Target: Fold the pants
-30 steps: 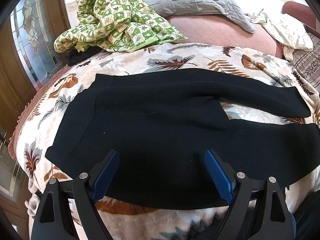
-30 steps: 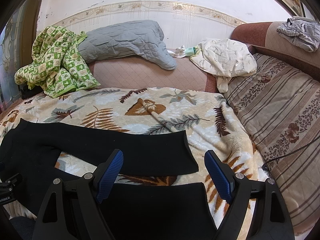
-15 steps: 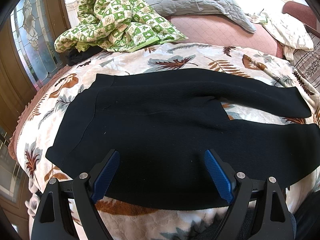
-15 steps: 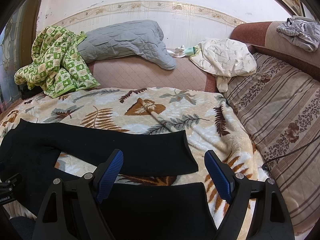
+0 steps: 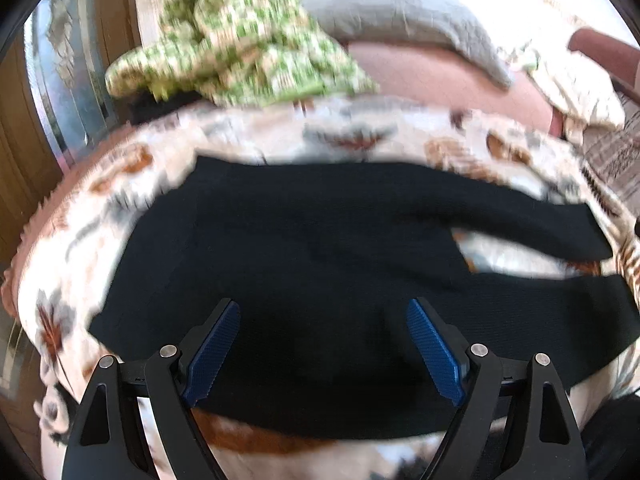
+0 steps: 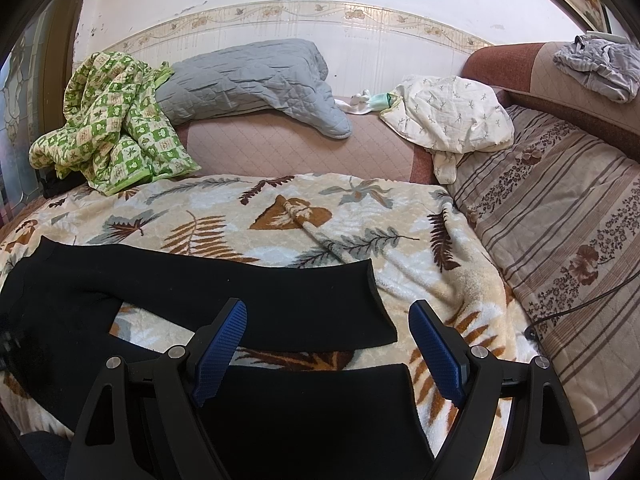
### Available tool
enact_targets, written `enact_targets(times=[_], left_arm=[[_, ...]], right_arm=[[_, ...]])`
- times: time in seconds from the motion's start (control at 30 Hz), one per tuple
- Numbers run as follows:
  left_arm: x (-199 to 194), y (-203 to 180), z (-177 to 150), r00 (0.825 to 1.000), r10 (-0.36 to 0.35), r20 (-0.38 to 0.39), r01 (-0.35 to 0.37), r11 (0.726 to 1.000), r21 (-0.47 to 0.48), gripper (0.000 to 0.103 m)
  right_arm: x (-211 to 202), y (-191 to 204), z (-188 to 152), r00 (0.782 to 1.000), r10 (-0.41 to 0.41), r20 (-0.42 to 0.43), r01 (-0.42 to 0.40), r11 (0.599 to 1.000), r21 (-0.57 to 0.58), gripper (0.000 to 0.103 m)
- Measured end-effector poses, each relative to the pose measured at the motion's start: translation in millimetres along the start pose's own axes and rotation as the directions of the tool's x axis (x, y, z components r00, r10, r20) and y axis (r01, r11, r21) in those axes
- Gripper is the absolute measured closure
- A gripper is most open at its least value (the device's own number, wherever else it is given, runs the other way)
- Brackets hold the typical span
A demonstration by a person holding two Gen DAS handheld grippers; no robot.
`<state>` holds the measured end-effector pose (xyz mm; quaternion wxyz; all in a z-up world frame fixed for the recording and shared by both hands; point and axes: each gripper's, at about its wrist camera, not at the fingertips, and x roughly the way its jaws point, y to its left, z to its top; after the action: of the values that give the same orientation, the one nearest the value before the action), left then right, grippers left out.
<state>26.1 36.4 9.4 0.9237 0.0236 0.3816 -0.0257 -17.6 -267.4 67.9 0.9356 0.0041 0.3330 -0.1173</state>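
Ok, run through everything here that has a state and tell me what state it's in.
Pants: spread flat on the blanket, legs apart, unfolded.
Left tool: open, over the pants, holding nothing.
Right tool: open, over the leg ends, holding nothing.
Green quilt: crumpled in a heap.
Blanket: spread out, slightly wrinkled.

We are seeing blurred black pants [image 5: 320,264] lying flat on the leaf-print blanket [image 5: 80,240], legs running right. Our left gripper [image 5: 323,312] is hovering over the waist end, jaws wide, gripping nothing. Green checked cloth [image 5: 240,40] is lying behind.
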Motion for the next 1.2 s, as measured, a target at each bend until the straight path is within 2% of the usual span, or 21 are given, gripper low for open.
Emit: enact_targets(times=[0.1, 0.27, 0.3, 0.4, 0.5, 0.57, 0.63, 0.7, 0.77, 0.87, 1.0, 1.13, 1.2], left_arm=[[-7, 9, 7, 0.999, 0.009, 0.050, -0.009, 1.000, -0.002, 0.018], [2, 18, 11, 0.997, -0.069, -0.045, 0.067, 0.997, -0.048, 0.020], [5, 19, 11, 0.996, -0.069, -0.063, 0.067, 0.997, -0.039, 0.026], [14, 19, 16, 0.993, -0.052, -0.106, 0.052, 0.999, -0.011, 0.028], [24, 24, 30, 0.990, 0.011, -0.142, -0.009, 1.000, 0.012, 0.028], [30, 24, 40, 0.989, 0.039, -0.146, -0.038, 0.999, 0.006, 0.028], [33, 25, 45, 0.988, 0.063, -0.140, -0.063, 0.998, 0.001, 0.027], [36, 23, 49, 0.987, 0.091, -0.131, -0.093, 0.996, -0.009, 0.027], [38, 24, 52, 0.986, 0.118, -0.116, -0.122, 0.992, -0.027, 0.027], [30, 32, 59, 0.987, 0.144, -0.077, -0.150, 0.985, -0.079, 0.027], [0, 43, 71, 0.987, 0.153, 0.058, -0.142, 0.977, -0.162, 0.027], [-44, 41, 83, 0.957, 0.182, 0.225, -0.137, 0.970, -0.200, 0.026], [-63, 37, 86, 0.939, 0.185, 0.290, -0.129, 0.971, -0.203, 0.026]], right_arm=[[0, 0, 0, 1.000, 0.001, -0.001, -0.001, 1.000, 0.003, 0.019], [2, -2, 0, 1.000, 0.011, -0.018, -0.010, 1.000, 0.006, 0.019], [7, -6, 1, 0.998, 0.025, -0.049, -0.024, 1.000, 0.020, 0.019], [36, -27, 1, 0.980, 0.089, -0.178, -0.072, 0.992, 0.101, 0.019], [55, -45, -6, 0.966, 0.074, -0.246, -0.044, 0.991, 0.123, 0.019], [63, -60, -11, 0.966, 0.099, -0.239, -0.064, 0.987, 0.149, 0.019], [67, -73, -15, 0.976, 0.112, -0.188, -0.081, 0.983, 0.168, 0.019], [71, -81, -15, 0.976, 0.150, -0.157, -0.118, 0.974, 0.195, 0.019], [73, -83, -14, 0.983, 0.119, -0.143, -0.092, 0.979, 0.182, 0.019], [69, -73, -11, 0.989, 0.044, -0.138, -0.026, 0.992, 0.127, 0.019], [43, -56, -1, 0.999, 0.038, -0.032, -0.037, 0.998, 0.046, 0.019], [25, -41, 3, 0.989, 0.145, -0.020, -0.144, 0.989, 0.044, 0.019], [20, -31, 3, 0.991, 0.130, -0.016, -0.130, 0.991, 0.002, 0.019]])
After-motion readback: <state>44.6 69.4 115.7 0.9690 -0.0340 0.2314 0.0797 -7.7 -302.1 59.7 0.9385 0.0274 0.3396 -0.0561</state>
